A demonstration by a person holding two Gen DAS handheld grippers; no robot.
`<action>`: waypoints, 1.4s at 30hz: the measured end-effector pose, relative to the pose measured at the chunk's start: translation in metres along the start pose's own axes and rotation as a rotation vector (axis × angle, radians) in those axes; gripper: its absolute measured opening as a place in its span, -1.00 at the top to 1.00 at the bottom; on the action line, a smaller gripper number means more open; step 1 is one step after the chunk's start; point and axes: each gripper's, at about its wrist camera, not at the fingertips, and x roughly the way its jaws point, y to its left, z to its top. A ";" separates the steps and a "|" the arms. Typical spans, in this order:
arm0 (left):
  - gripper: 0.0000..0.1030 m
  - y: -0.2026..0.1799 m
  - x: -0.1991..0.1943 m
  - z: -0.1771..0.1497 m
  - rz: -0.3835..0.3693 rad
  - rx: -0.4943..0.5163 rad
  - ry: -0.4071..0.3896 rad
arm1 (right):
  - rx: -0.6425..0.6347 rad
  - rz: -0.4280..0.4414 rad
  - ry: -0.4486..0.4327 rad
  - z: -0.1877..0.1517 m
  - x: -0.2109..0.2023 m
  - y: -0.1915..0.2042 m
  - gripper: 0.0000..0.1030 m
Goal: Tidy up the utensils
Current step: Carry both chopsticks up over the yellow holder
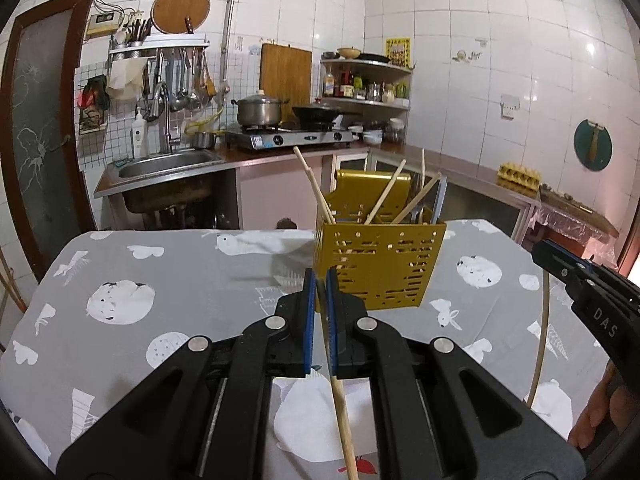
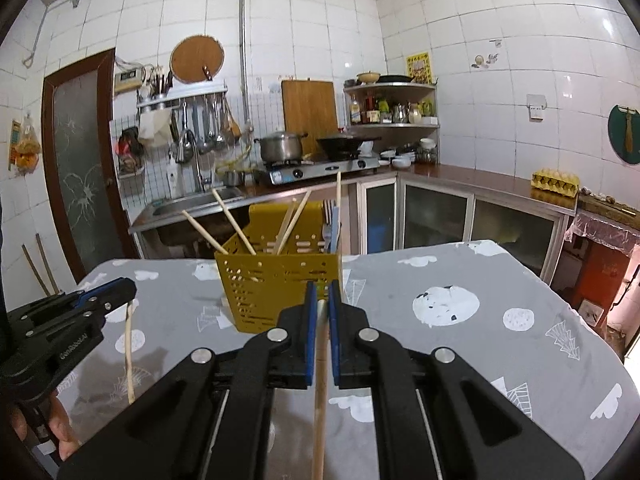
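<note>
Running out of view below each camera, the two held chopsticks show only in part: the left gripper [image 1: 320, 276] pinches one chopstick [image 1: 342, 404] and the right gripper [image 2: 321, 289] pinches another [image 2: 320, 392]. Just beyond both sits the yellow utensil holder [image 1: 380, 264] on the grey patterned tablecloth [image 1: 160, 280]. About five chopsticks lean inside it, with forks half hidden at its right end.

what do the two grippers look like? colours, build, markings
Both alike: the left gripper and right gripper have matte black linkage arms, round silver pivot pins and blue ribbed finger pads. White lettering is printed along each body's side. No cables show. Bare fingers grip the handles.
</note>
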 end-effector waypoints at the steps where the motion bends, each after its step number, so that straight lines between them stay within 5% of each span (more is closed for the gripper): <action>1: 0.92 0.000 -0.002 0.001 0.000 -0.001 -0.011 | 0.005 0.002 -0.002 0.000 -0.001 0.000 0.88; 19: 0.94 -0.006 -0.029 0.022 -0.004 0.032 -0.147 | -0.021 0.011 -0.105 0.024 -0.015 0.006 0.88; 42: 0.95 -0.011 -0.016 0.048 -0.022 0.031 -0.178 | 0.005 0.020 -0.107 0.043 0.014 -0.005 0.88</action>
